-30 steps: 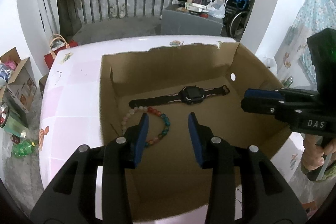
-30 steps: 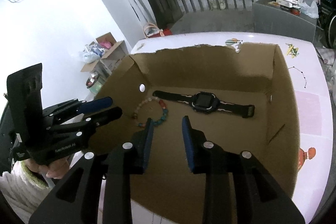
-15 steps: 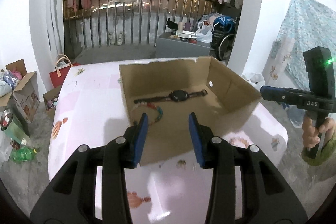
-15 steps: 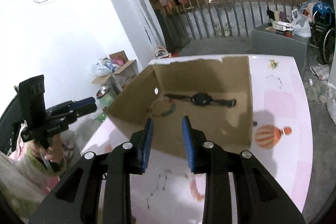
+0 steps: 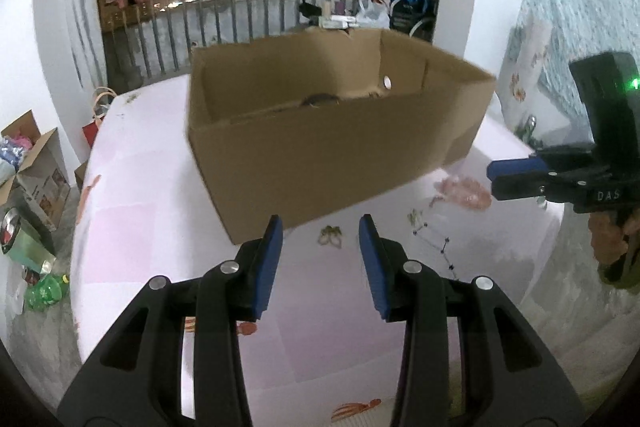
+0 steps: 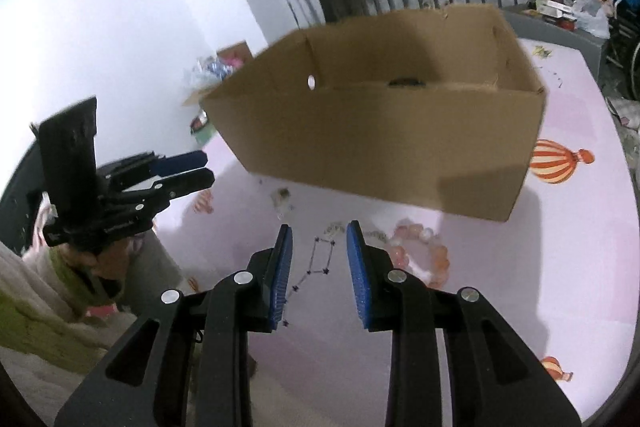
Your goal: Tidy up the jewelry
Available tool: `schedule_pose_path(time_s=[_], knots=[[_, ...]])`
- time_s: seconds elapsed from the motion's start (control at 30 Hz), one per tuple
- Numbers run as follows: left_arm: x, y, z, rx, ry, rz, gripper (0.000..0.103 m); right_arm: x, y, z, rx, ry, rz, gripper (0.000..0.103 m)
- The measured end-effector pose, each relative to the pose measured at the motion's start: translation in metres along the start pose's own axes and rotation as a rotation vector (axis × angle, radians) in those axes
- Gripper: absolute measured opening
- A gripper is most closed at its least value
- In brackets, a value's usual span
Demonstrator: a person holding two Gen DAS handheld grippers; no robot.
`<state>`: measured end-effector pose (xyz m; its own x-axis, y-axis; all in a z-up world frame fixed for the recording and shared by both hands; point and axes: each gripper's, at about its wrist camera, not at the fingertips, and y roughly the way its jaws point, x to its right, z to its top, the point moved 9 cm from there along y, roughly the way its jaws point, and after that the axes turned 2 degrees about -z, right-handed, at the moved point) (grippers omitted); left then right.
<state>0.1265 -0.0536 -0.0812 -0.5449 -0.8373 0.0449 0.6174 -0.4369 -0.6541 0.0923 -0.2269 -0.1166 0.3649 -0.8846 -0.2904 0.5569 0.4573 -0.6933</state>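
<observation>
Both grippers have pulled back out of the cardboard box [image 5: 336,155] since a second ago, when their tips sat over the watch and bead bracelet inside; now they hover lower, above the pink table [image 5: 132,227] in front of the box's near wall. Left gripper [image 5: 320,259] tilts down toward the tabletop, blue pads spread with nothing between them. Right gripper [image 6: 318,267] is pitched down the same way, jaws also apart and empty, a bit narrower. Each is held by a hand on a pistol-style grip; the right-side hand [image 5: 608,239] shows below its handle, which reads "DAS", with a green light on the block above. Watch [image 6: 406,82] is only a dark sliver over the box's front rim, lying crosswise inside near the back wall; strap direction can't be told now. A pink bead bracelet [image 6: 420,251] lies flat on the table just right of the right gripper's pad, in front of the box. Frames are motion-blurred.
</observation>
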Motion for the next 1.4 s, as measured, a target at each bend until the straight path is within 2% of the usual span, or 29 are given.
schedule_pose_path(time_s=[0.3, 0.57, 0.7, 0.97, 1.27, 1.4], knots=[[0.008, 0.033, -0.006, -0.037, 0.081, 0.011, 0.031, -0.005, 0.022, 0.001, -0.046, -0.044, 0.015, 0.028], [0.013, 0.057, -0.011, -0.098, 0.119, -0.012, 0.030, -0.004, 0.036, 0.001, -0.062, -0.037, 0.034, 0.027], [0.014, 0.068, -0.017, -0.134, 0.126, -0.005, 0.023, -0.004, 0.037, 0.002, -0.064, -0.041, 0.038, 0.027], [0.016, 0.068, -0.017, -0.155, 0.134, -0.029, 0.015, -0.002, 0.037, 0.002, -0.058, -0.032, 0.047, 0.027], [0.014, 0.059, -0.025, -0.171, 0.128, -0.031, 0.015, -0.001, 0.025, 0.002, -0.036, -0.032, 0.045, 0.027], [0.015, 0.056, -0.027, -0.175, 0.127, -0.033, 0.011, -0.001, 0.019, 0.001, -0.028, -0.037, 0.046, 0.027]])
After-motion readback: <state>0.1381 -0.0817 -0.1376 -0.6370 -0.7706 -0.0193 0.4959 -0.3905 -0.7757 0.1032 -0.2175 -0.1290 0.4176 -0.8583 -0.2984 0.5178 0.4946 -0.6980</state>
